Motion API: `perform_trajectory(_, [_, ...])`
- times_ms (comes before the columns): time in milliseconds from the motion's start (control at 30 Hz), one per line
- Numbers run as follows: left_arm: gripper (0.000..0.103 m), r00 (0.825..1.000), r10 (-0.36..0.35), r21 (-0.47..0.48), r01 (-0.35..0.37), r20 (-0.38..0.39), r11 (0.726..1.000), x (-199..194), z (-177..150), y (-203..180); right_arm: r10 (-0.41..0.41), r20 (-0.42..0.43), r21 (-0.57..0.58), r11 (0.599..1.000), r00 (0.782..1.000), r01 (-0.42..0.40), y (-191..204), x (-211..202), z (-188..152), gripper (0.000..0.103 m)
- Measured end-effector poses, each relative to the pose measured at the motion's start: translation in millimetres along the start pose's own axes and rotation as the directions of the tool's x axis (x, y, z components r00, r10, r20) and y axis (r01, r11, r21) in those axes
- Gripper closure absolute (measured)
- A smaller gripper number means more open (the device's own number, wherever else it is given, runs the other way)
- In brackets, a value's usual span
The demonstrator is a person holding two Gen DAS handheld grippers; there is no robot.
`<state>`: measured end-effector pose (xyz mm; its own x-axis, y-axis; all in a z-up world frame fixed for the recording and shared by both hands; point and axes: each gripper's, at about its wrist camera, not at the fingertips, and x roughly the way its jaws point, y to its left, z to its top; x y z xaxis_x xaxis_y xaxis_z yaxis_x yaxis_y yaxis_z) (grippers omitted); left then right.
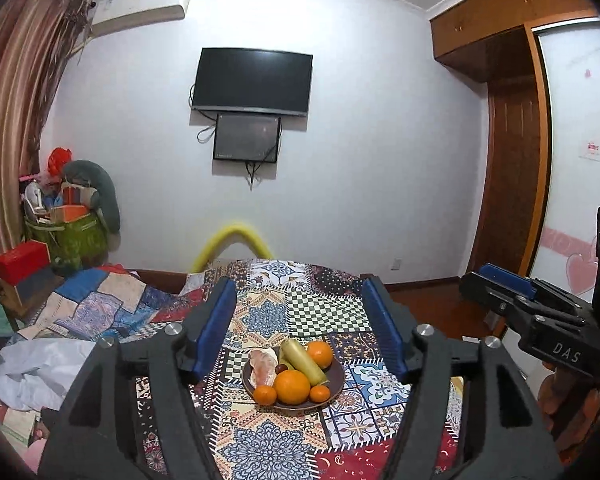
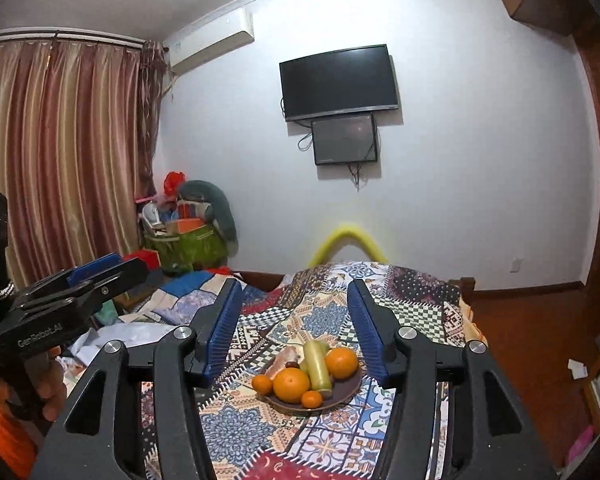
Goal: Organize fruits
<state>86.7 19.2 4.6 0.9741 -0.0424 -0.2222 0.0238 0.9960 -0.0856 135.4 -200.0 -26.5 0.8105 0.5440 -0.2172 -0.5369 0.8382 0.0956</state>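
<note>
A brown plate (image 1: 337, 381) (image 2: 351, 391) sits on the patchwork cloth (image 1: 268, 440). On it lie a large orange (image 1: 292, 387) (image 2: 291, 385), a second orange (image 1: 320, 354) (image 2: 341, 362), two small mandarins (image 1: 265, 395) (image 1: 320, 393), a long yellow-green fruit (image 1: 303, 362) (image 2: 319, 364) and a pinkish peeled piece (image 1: 262, 368). My left gripper (image 1: 298, 282) hangs open, raised and back from the plate, with nothing between its blue pads. My right gripper (image 2: 295, 282) is open too, equally clear of the fruit. Each shows side-on in the other's view: the right gripper (image 1: 508, 288), the left gripper (image 2: 96, 268).
The cloth-covered surface ends at a yellow foam arch (image 1: 232, 240) by the far wall. Crumpled bedding and a pile of bags and boxes (image 1: 68, 220) lie to the left. A wooden wardrobe (image 1: 512, 160) stands on the right. A hand in an orange sleeve (image 2: 48, 392) holds the left gripper.
</note>
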Motion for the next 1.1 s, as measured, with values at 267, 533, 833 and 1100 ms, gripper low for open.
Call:
perform_trajectory(267, [0.018,1.0,0.025,0.015,-0.025,0.013,1.0,-15.2,-6.4,-3.4,-0.03,0.016,0.007,1.0,0.999,0.03,3.9,-5.7,-6.2,0.017])
perform_trajectory(533, [0.01,0.999,0.033,0.024,-0.034,0.018,0.999,-17.9,-11.7,-4.6,-0.083,0.044,0.011,0.997,0.996,0.083,5.4,-15.0,-9.3,0.0])
perform_trajectory(833, [0.004,0.999,0.042,0.03,-0.043,0.024,0.999,-17.1,-15.7,-5.8,-0.094,0.038,0.009,0.996,0.995,0.093,7.1,-17.7,-12.1,0.0])
perform_trajectory(1100, [0.002,0.999,0.042,0.029,-0.042,0.025,0.999,-16.6,-15.4,-7.4,-0.092,0.042,0.006,0.996,0.995,0.092,6.9,-21.0,-11.3,0.0])
